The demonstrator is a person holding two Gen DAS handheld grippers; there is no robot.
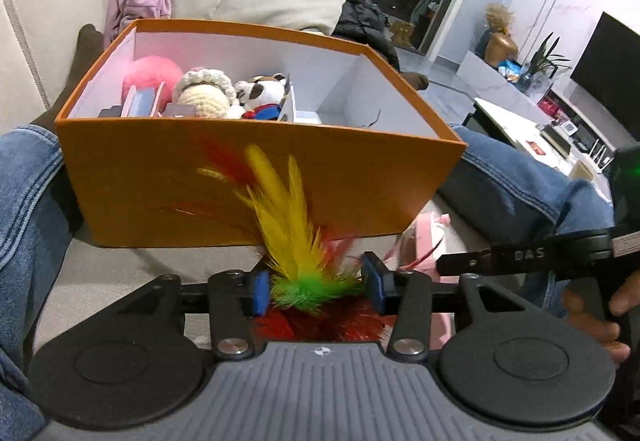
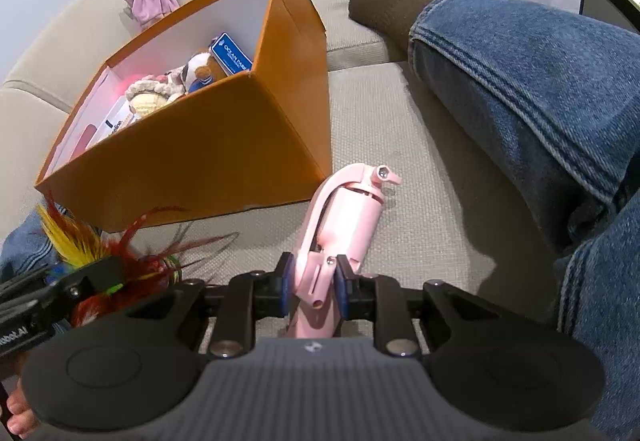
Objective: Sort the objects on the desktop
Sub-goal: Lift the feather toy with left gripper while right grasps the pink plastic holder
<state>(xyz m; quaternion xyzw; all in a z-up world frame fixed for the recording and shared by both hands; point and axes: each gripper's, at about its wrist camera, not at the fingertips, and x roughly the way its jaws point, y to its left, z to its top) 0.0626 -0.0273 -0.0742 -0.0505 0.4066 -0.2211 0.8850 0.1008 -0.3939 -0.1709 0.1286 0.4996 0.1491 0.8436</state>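
Our left gripper (image 1: 316, 291) is closed around a yellow, green and red feather toy (image 1: 298, 241), just in front of the open orange cardboard box (image 1: 240, 181) on the beige sofa. Our right gripper (image 2: 313, 287) clamps a pink folded plastic selfie stick (image 2: 344, 225) beside that box's near corner.

"OCEAN PARK" on blue card (image 2: 232, 55)
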